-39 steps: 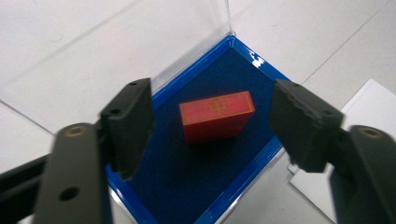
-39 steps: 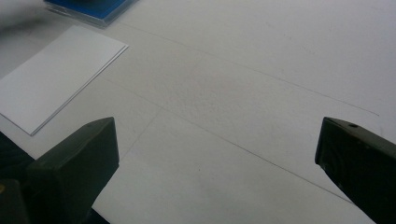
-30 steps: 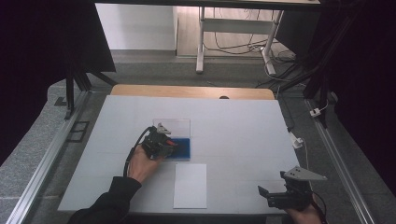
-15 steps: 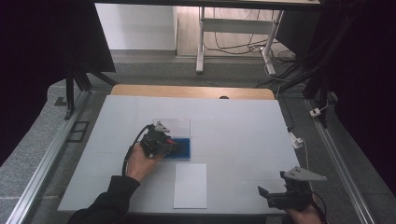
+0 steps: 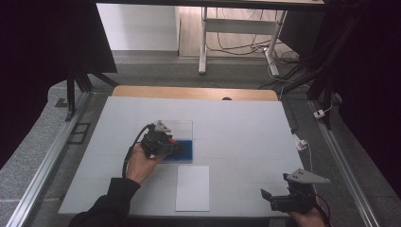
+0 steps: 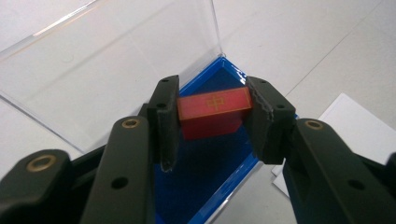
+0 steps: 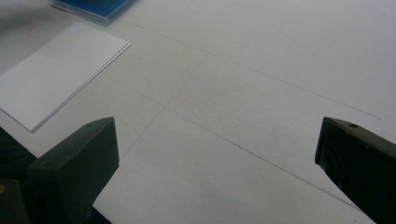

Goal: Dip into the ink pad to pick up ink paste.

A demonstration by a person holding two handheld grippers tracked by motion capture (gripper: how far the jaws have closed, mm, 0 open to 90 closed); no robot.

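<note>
My left gripper [image 6: 212, 116] is shut on a red block [image 6: 215, 111] with a gold mark on its top face, held just above the blue tray [image 6: 219, 163] of an open case. The case's clear lid [image 6: 107, 60] stands open behind it. From above, the left gripper [image 5: 166, 144] sits over the blue tray [image 5: 185, 150] near the table's middle left, with the clear lid [image 5: 182, 127] lying flat beyond. My right gripper [image 5: 269, 197] rests at the near right edge; its jaws stand wide apart over bare table [image 7: 219, 154] with nothing between them.
A white sheet of paper [image 5: 192, 187] lies in front of the case, near the front edge; its corner [image 7: 56, 74] shows in the right gripper view. The white tabletop [image 5: 236, 132] has a wooden strip [image 5: 194, 92] at its far edge and metal rails at both sides.
</note>
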